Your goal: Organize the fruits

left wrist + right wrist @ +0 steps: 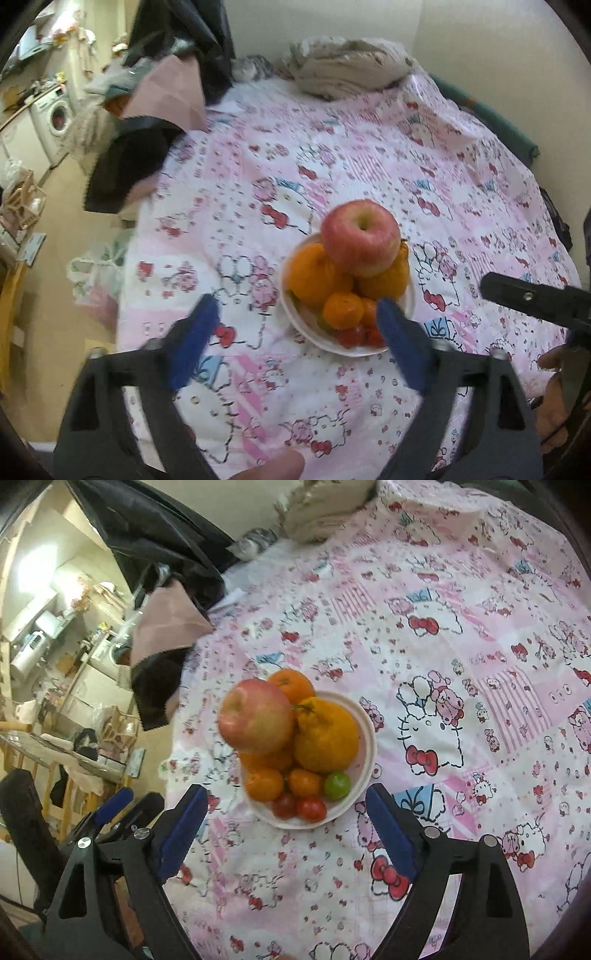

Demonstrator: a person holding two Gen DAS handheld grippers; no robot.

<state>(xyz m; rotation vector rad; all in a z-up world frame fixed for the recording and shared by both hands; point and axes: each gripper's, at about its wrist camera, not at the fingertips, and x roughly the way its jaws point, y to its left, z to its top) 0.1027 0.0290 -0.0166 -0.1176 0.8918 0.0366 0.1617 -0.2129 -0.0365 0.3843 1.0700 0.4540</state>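
A white bowl (409, 302) (365, 753) sits on a pink cartoon-print bedspread (369, 155) (443, 627). It holds a red apple (360, 236) (256, 716) on top of several oranges (310, 275) (327, 734), small mandarins (341, 310) (264, 782), two cherry tomatoes (351, 336) (310, 808) and a green lime (337, 784). My left gripper (297, 332) is open and empty, just in front of the bowl. My right gripper (286, 816) is open and empty, its blue pads (388, 827) either side of the bowl's near rim. The right gripper also shows in the left wrist view (532, 295).
Dark and pink clothes (147, 122) (162, 620) hang over the bed's left edge. A beige bundle of bedding (343, 66) (317, 513) lies at the far end. The floor with a washing machine (51, 118) and furniture lies left of the bed.
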